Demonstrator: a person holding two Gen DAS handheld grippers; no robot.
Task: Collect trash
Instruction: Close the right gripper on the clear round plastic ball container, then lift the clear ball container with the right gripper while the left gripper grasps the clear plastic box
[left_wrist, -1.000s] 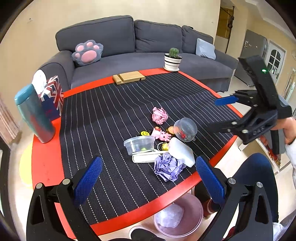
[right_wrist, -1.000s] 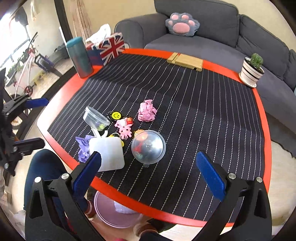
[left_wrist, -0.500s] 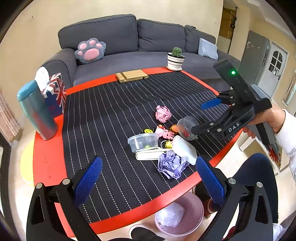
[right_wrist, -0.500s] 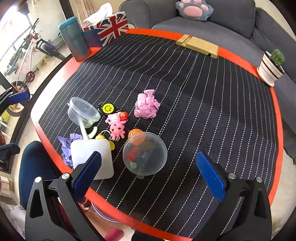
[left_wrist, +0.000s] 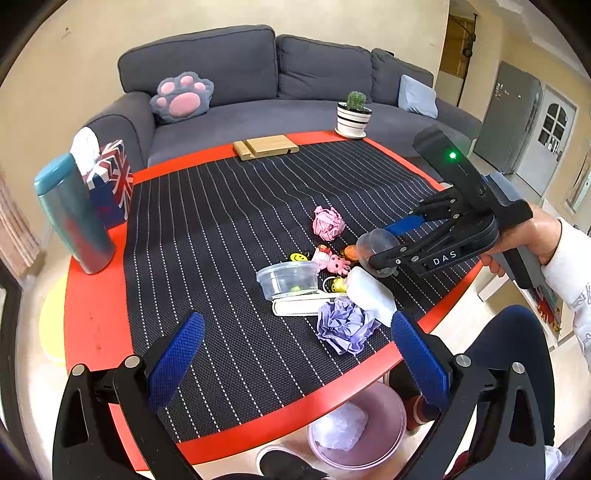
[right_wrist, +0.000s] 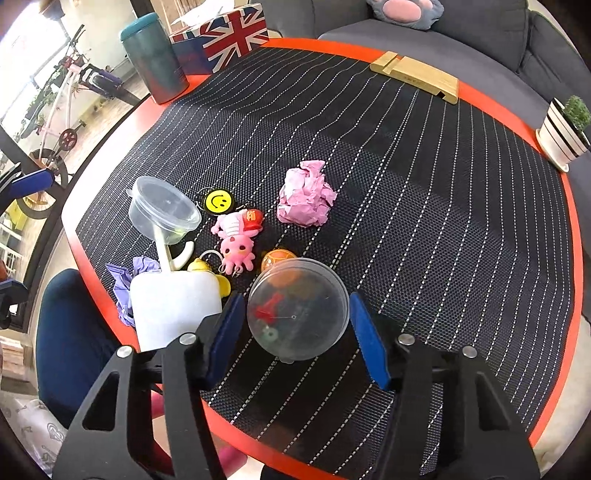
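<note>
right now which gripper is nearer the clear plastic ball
Right. The right gripper straddles the clear plastic ball, jaws closing with it between the pads. The left gripper hangs open near the table edge, well short of it.

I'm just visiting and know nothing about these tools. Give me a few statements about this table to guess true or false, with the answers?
1. The clear round container sits between the right gripper's jaws. True; they are closing around it.
2. The left gripper holds the purple paper ball. False; its jaws are open and empty.
3. The pink paper ball is in the bin. False; it lies on the striped mat.
4. A potted cactus stands at the table's far edge. True.
5. The bin below the table edge holds nothing. False; something crumpled is inside.
</note>
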